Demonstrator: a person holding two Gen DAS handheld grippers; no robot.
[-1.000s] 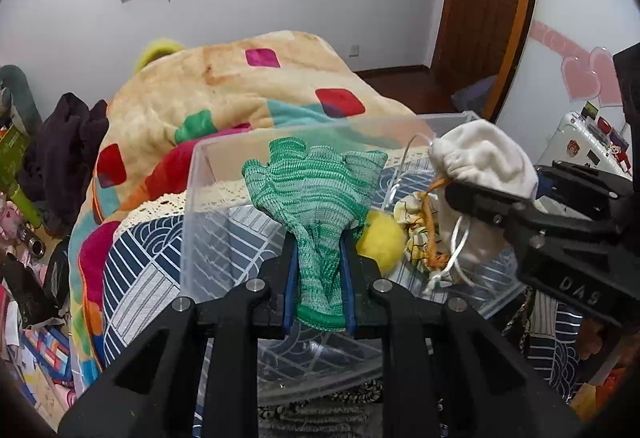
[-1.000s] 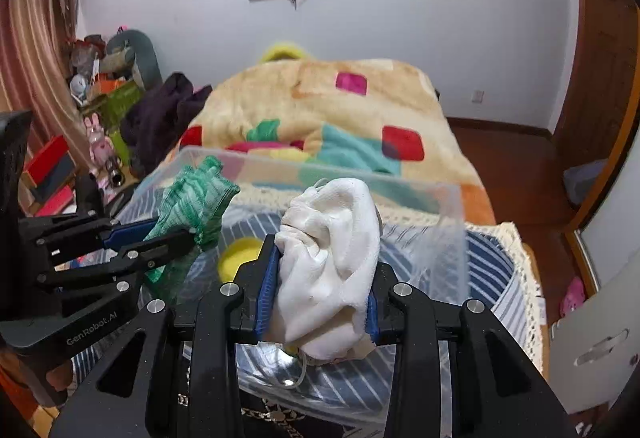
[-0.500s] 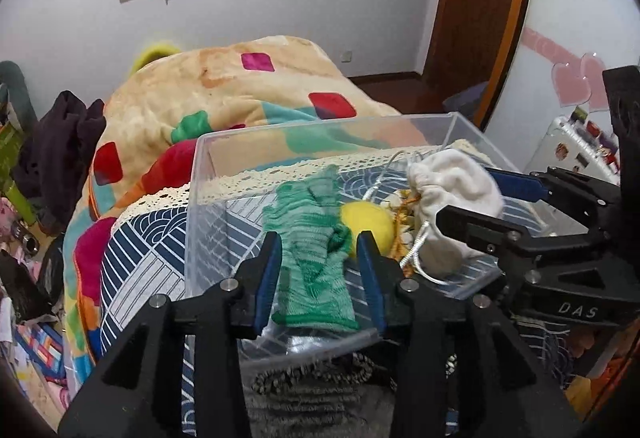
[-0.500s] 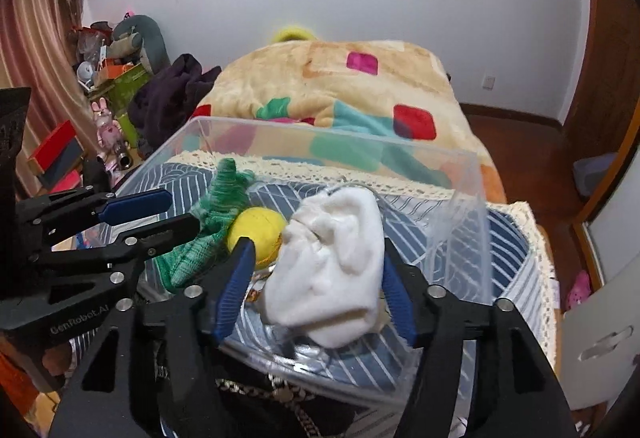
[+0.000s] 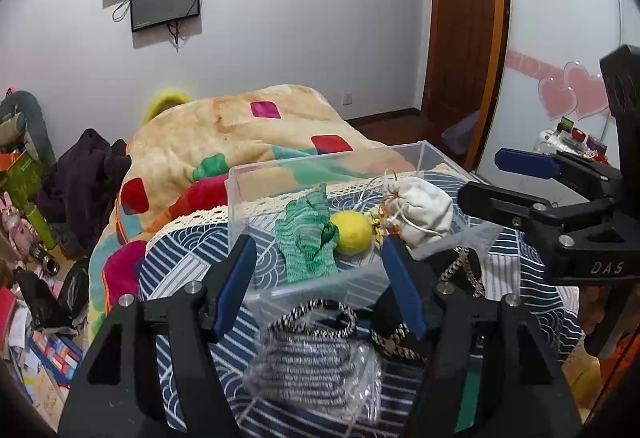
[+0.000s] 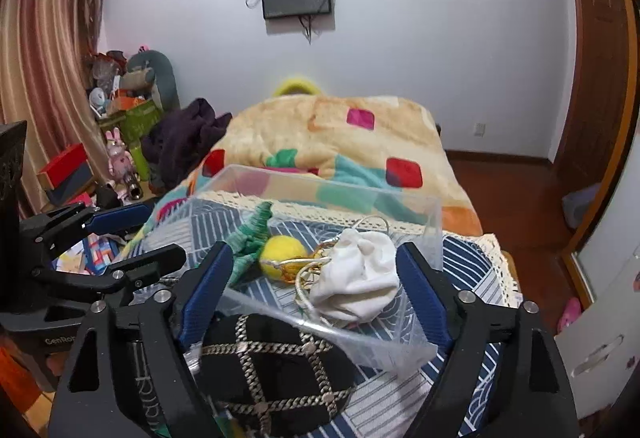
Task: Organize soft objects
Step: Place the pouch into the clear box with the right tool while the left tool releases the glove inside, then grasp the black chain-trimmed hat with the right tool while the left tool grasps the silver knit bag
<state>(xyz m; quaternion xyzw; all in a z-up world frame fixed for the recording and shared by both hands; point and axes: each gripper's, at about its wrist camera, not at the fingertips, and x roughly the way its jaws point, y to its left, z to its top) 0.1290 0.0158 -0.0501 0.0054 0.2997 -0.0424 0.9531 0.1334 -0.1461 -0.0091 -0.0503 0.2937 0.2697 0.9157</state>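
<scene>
Having let go of their loads since a second earlier, both grippers hung back from the clear plastic bin (image 5: 256, 174), jaws spread wide and empty. The left gripper (image 5: 318, 286) had released the green knit glove (image 5: 308, 238), the right gripper (image 6: 310, 294) the white drawstring pouch (image 6: 360, 278). Both pieces lay inside the bin on either side of a yellow ball (image 6: 282, 252), which touched the glove. A black chain-trimmed bag (image 6: 272, 366) and a bagged striped knit item (image 5: 308, 362) sat on the blue patterned cloth (image 5: 188, 250) before the bin's near wall. Behind spread a patchwork blanket (image 6: 340, 142) on the bed.
</scene>
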